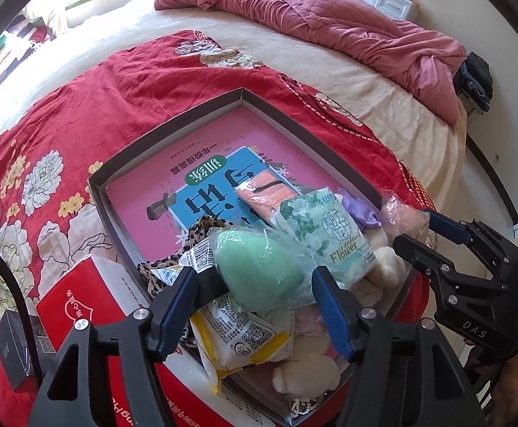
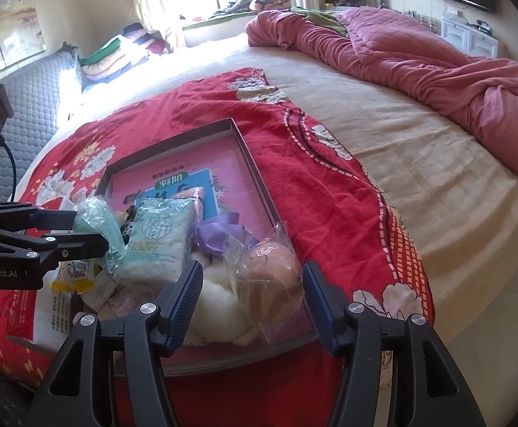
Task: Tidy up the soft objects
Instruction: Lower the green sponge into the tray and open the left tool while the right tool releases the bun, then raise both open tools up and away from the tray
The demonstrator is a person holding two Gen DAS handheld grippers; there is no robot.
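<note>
A shallow grey tray (image 1: 173,125) lies on a red flowered blanket (image 1: 81,106) and holds a pink and blue book (image 1: 145,185) under a heap of soft things. My left gripper (image 1: 252,271) is open over the heap, with a green sponge in clear wrap (image 1: 259,267) lying between its jaws. My right gripper (image 2: 252,267) is open too, around a peach sponge in clear wrap (image 2: 276,277) that rests on a white plush toy (image 2: 216,302). A green-white tissue pack (image 1: 322,227), an orange pack (image 1: 266,192), a purple piece (image 2: 219,231) and a leopard-print cloth (image 1: 195,231) lie alongside.
A red and white box (image 1: 88,302) sits left of the tray, a yellow-white packet (image 1: 237,338) partly over it. A crumpled pink quilt (image 2: 418,57) lies across the far side of the cream bed (image 2: 418,160). Folded clothes (image 2: 116,53) are stacked by the window.
</note>
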